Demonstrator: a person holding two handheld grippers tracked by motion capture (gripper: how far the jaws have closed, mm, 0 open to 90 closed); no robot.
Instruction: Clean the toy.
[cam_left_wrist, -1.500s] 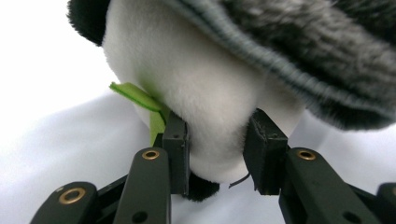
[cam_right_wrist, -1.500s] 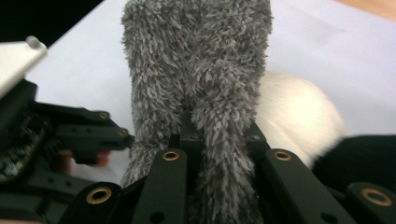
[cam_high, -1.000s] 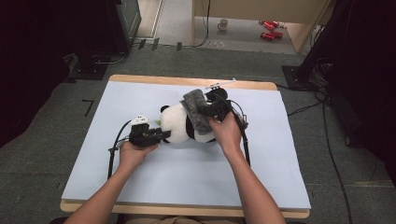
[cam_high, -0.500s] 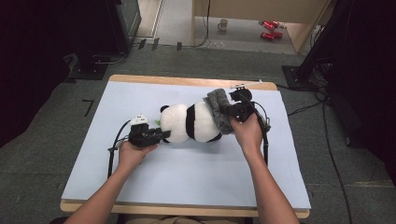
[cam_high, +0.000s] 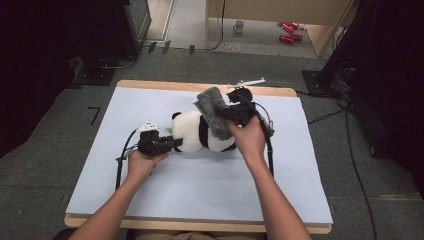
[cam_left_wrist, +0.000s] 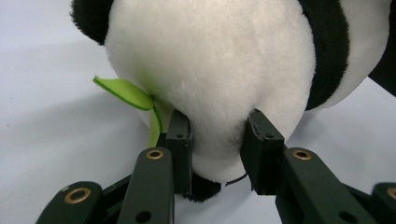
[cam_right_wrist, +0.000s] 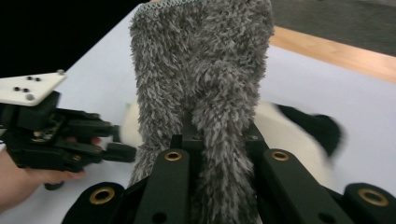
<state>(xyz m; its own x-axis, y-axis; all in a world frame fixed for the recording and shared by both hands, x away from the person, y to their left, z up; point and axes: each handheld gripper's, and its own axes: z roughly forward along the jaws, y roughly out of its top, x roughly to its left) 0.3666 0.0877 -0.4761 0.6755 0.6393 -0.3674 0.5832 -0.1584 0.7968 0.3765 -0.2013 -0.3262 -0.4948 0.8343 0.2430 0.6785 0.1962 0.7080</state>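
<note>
The plush panda (cam_high: 202, 134) is showing a white coat banded with black, with a black ear and black limbs; a lime-green felt leaf (cam_left_wrist: 125, 92) is sticking out beside its white head; the shaggy cloth (cam_right_wrist: 205, 70) is looking mid-grey, with a paler stitched edge; each hand-held gripper, left (cam_left_wrist: 217, 147) and right (cam_right_wrist: 212, 140), is showing black jaws with brass-coloured rings; the worktop (cam_high: 165, 197) is wearing a pale blue-white sheet over a light wooden edge; the floor (cam_high: 60, 165) is showing dark grey carpet.

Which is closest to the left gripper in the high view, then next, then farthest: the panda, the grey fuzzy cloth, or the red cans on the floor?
1. panda, clamped in the left gripper.
2. grey fuzzy cloth, over the panda's far end.
3. red cans, floor beyond the table.
</note>
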